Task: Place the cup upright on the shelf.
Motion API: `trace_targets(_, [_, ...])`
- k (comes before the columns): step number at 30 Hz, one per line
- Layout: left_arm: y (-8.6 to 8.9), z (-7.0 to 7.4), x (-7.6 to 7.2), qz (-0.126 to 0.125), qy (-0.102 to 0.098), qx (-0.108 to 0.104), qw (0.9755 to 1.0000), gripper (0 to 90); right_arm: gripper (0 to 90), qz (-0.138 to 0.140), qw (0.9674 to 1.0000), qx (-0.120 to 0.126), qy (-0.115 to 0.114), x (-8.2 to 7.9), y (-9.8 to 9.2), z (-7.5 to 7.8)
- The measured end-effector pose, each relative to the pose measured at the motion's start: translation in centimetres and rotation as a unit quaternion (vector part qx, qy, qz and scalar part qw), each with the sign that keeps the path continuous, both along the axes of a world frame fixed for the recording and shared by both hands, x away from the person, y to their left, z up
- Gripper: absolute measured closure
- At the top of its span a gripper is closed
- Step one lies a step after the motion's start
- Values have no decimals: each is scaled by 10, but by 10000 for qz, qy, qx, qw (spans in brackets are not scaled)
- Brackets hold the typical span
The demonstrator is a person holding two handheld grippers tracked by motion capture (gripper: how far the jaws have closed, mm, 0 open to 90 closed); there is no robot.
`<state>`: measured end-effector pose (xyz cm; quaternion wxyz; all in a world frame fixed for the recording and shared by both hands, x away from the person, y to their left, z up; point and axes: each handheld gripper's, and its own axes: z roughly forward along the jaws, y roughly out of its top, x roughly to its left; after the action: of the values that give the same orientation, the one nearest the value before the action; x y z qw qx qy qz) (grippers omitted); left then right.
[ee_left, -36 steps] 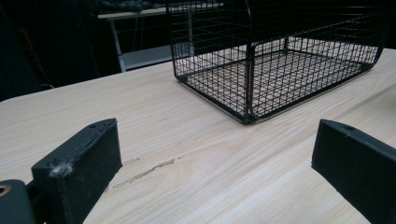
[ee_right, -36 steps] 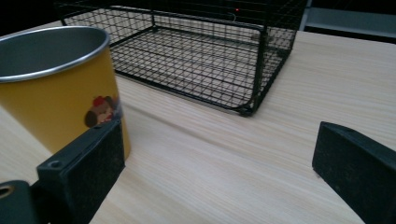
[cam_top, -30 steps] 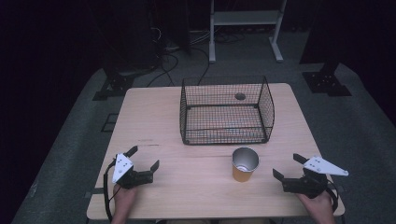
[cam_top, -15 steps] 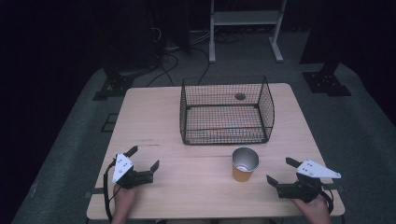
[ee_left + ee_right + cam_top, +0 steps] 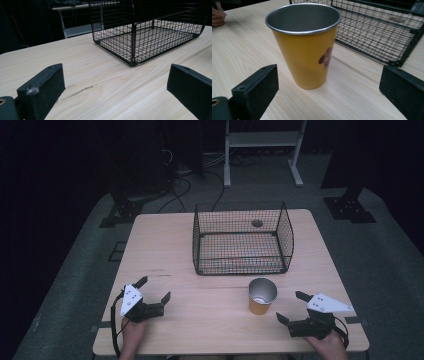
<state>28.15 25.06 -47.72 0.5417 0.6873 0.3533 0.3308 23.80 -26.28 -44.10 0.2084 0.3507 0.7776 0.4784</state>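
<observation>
Dark room, pale wooden table (image 5: 200, 270). Yellow cup (image 5: 262, 296) stood upright just before the wire basket (image 5: 242, 237), empty. Right gripper (image 5: 294, 307) near it, jaws spread, holding nothing; left gripper (image 5: 154, 289) likewise spread. Risk: one jaw could clip and topple the tall cup.

The cup (image 5: 305, 47), centre frame, is yellow outside with a small red-and-brown figure, silver-grey inside. The wire basket (image 5: 241, 239) above is black mesh. The table (image 5: 160, 245) is pale woodgrain. Both grippers' plates are light grey.
</observation>
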Motion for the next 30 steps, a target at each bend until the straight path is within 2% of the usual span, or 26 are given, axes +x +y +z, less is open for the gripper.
trace_targets(10, [0, 0, 0, -5, 0, 2, 10000, 8, 18, 198, 9998, -72, 15, 5, 15, -1])
trace_targets(22, [0, 0, 0, -8, -6, 14, 10000, 8, 18, 358, 9990, -190, 195, 15, 26, -6])
trace_targets(30, [0, 0, 0, -8, -4, 11, 10000, 8, 18, 422, 9985, -275, 236, 22, 33, -6])
